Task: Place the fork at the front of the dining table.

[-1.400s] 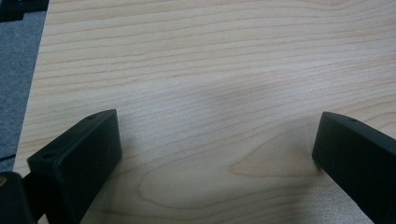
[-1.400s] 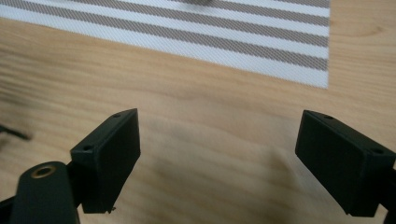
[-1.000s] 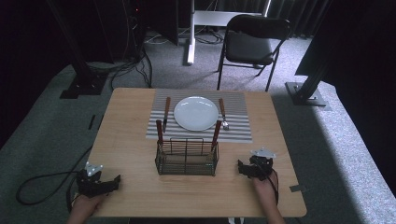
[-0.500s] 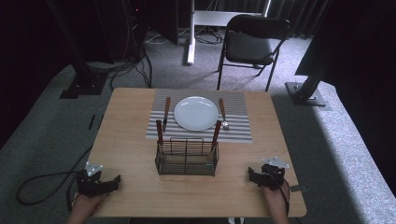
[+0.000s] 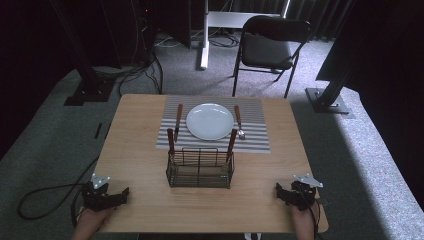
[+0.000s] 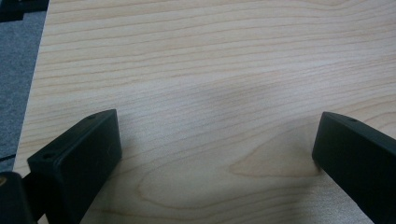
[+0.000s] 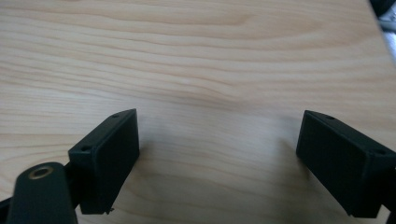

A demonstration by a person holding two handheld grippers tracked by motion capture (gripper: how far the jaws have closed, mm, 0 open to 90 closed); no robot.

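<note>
A white plate [image 5: 210,121] sits on a striped placemat [image 5: 255,136] behind a wire basket [image 5: 200,168], while the left gripper [image 5: 120,194] and right gripper [image 5: 279,190] rest at the wooden table's [image 5: 140,150] near corners.

We see a pale wood table [image 5: 135,150] with wavy grain lines, warmer tan streaks running through the light boards in both gripper views. On it lies a placemat [image 5: 255,137] striped in grey and white, and on that a plain white plate [image 5: 210,121]. The cutlery handles are reddish brown: a knife [image 5: 178,120] at the left of the plate and a spoon [image 5: 239,121] with a silvery bowl at the right. The wire basket [image 5: 200,168] is black. The left gripper [image 6: 215,154] and the right gripper [image 7: 219,158] have matte black jaws. The chair [image 5: 267,47] is black, and the carpet [image 5: 380,165] is grey-green.
</note>
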